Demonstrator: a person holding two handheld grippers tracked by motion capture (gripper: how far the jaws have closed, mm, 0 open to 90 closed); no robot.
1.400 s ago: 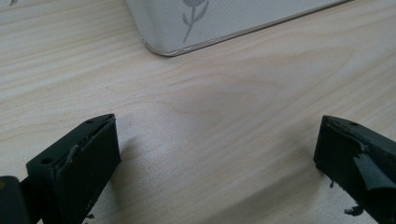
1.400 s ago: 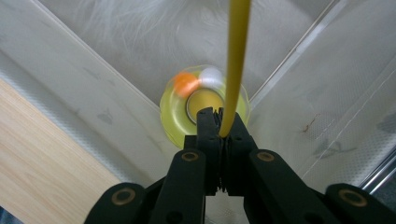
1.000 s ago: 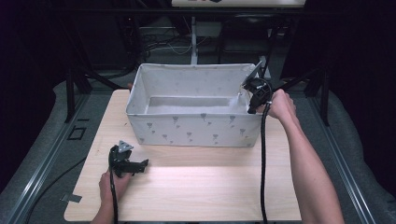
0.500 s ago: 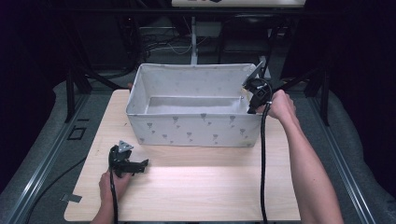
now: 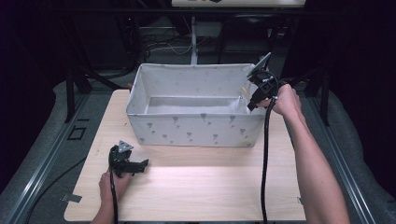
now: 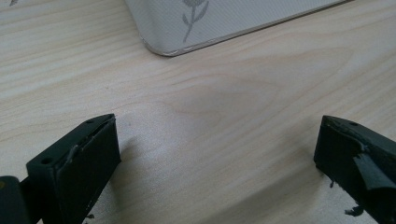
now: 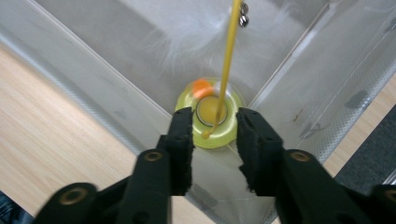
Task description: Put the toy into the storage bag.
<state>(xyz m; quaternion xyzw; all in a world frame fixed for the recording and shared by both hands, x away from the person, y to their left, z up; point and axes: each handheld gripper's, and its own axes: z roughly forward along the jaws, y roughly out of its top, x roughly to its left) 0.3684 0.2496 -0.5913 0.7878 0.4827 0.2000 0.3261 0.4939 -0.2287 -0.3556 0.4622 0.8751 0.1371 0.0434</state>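
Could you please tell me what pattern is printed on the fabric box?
Small grey flowers on the white fabric box, seen clearest in the left gripper view.

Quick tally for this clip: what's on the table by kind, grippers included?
Fabric storage bin: 1
Yellow round toy on a yellow stick, in the bin's corner: 1
Handheld grippers: 2, left gripper and right gripper
Total: 4

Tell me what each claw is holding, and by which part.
Left claw: open, empty. Right claw: jaws flank a yellow disc toy in the fabric bin; grip uncertain.
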